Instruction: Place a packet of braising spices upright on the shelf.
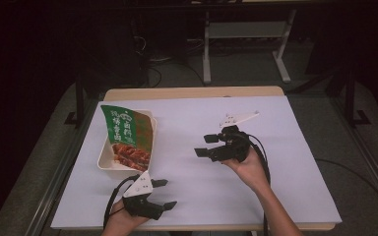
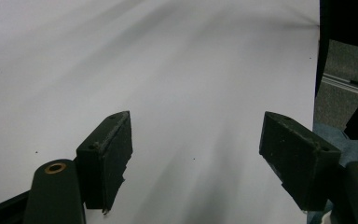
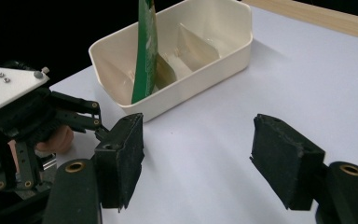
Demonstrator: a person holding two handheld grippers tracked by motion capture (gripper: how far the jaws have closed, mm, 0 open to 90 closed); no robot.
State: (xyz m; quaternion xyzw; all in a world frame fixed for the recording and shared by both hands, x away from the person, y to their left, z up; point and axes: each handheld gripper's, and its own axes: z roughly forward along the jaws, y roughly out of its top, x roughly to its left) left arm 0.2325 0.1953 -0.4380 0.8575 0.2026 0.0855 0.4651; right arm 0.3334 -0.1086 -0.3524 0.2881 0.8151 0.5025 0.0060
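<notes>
Gaping wide and empty, left gripper (image 1: pixel 163 192), right gripper (image 1: pixel 205 145).

Dim room, black beyond the lit white worktop (image 1: pixel 256 162). Soft streaked shadows fan across it in the left gripper view. All pictures look grainy and slightly soft, without glare.

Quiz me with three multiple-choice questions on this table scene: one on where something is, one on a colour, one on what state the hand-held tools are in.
1. Where is the snack packet?
A. flat on the table
B. standing in the white tray
C. held in a tool

2. What colour is the top of the packet?
A. green
B. blue
C. yellow

3. How are the left tool and the right tool?
A. both shut
B. one holding the packet
C. both open, empty

Answers: B, it leans upright inside the tray; A, green print up top; C, both jaw pairs stand apart over bare table.
</notes>
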